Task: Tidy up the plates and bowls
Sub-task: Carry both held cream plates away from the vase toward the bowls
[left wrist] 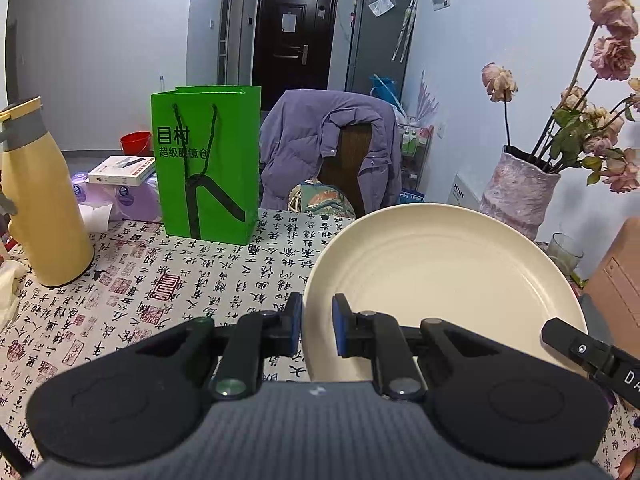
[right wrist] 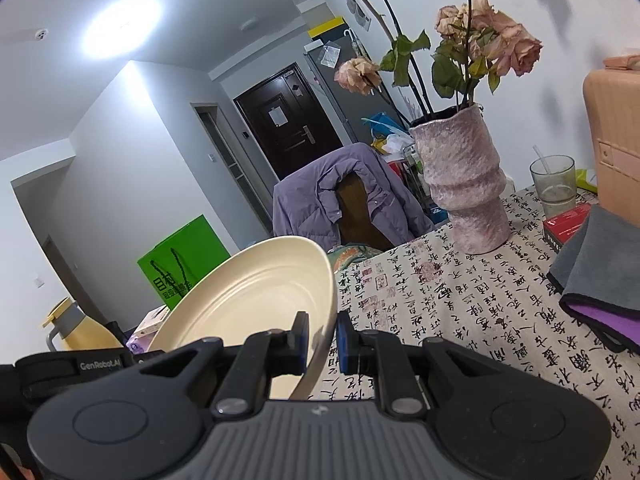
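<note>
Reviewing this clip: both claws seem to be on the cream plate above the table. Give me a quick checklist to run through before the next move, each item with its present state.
1. Left claw clamped on the cream plate rim: ok.
2. Right claw clamped on the same plate rim: ok.
3. Plate clear of the tablecloth: ok, it is raised and tilted.
4. Plate clear of the pink vase: ok, gap visible in the right wrist view.
5. Green bag and yellow flask out of the way: ok, both stand off to the plate's left.
6. Where the plate should go, other plates or bowls: cannot tell, none in view.
</note>
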A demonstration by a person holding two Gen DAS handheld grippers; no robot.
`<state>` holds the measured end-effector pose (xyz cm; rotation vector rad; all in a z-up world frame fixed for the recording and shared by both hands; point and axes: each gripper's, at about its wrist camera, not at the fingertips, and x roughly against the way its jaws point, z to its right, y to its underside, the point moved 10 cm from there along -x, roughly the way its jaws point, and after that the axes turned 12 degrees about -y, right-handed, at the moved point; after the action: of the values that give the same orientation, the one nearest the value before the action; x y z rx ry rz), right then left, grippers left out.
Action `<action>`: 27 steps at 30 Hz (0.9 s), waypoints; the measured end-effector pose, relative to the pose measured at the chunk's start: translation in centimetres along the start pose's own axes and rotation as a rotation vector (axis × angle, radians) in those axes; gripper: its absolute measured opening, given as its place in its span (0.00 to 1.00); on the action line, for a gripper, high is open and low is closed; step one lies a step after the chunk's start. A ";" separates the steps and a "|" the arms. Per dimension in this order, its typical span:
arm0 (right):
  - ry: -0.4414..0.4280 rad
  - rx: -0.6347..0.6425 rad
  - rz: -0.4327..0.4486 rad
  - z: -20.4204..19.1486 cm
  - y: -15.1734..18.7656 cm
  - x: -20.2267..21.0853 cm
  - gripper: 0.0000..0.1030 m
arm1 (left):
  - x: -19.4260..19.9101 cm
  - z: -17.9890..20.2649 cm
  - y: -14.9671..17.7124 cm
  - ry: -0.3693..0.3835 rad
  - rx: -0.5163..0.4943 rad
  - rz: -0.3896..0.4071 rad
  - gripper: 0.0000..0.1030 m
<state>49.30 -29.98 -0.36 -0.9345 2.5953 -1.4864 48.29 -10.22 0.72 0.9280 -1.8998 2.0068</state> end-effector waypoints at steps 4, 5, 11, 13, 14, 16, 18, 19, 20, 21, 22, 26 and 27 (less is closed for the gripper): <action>0.000 0.003 0.004 -0.6 0.3 1.2 0.14 | 1.1 -0.4 0.4 0.004 0.007 0.002 0.16; 0.000 0.004 0.005 -0.8 0.4 1.5 0.14 | 1.3 -0.5 0.5 0.005 0.006 0.002 0.16; 0.004 0.002 0.009 -1.5 1.0 2.9 0.14 | 3.2 -1.1 1.2 0.008 0.012 0.014 0.16; 0.006 0.005 0.011 -1.8 1.3 3.4 0.14 | 3.9 -1.3 1.4 0.007 0.007 0.022 0.16; 0.007 0.006 0.012 -1.9 1.5 3.7 0.14 | 4.2 -1.4 1.4 0.005 0.001 0.026 0.16; 0.011 0.007 0.014 -2.1 1.8 4.3 0.14 | 4.8 -1.4 1.7 0.005 -0.005 0.034 0.16; 0.017 0.008 0.017 -2.3 2.0 4.9 0.14 | 5.4 -1.5 2.0 0.009 -0.006 0.037 0.16; 0.019 0.010 0.018 -2.5 2.1 5.2 0.14 | 5.7 -1.6 2.2 0.011 -0.005 0.039 0.16; 0.021 0.011 0.018 -2.5 2.3 5.5 0.14 | 6.0 -1.7 2.3 0.013 -0.004 0.040 0.16; 0.023 0.012 0.019 -2.7 2.4 5.8 0.14 | 6.3 -1.8 2.5 0.017 -0.003 0.043 0.16; 0.024 0.014 0.020 -2.8 2.6 6.2 0.14 | 6.5 -1.9 2.6 0.019 -0.002 0.044 0.16; 0.032 0.016 0.022 -3.2 3.1 7.1 0.14 | 7.6 -2.3 3.2 0.030 0.002 0.050 0.16; 0.033 0.015 0.022 -3.3 3.3 7.3 0.14 | 7.8 -2.4 3.3 0.032 0.001 0.052 0.16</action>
<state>40.71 -29.83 0.88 -0.8843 2.6041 -1.5275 39.69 -10.40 2.65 0.8498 -1.9253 2.0395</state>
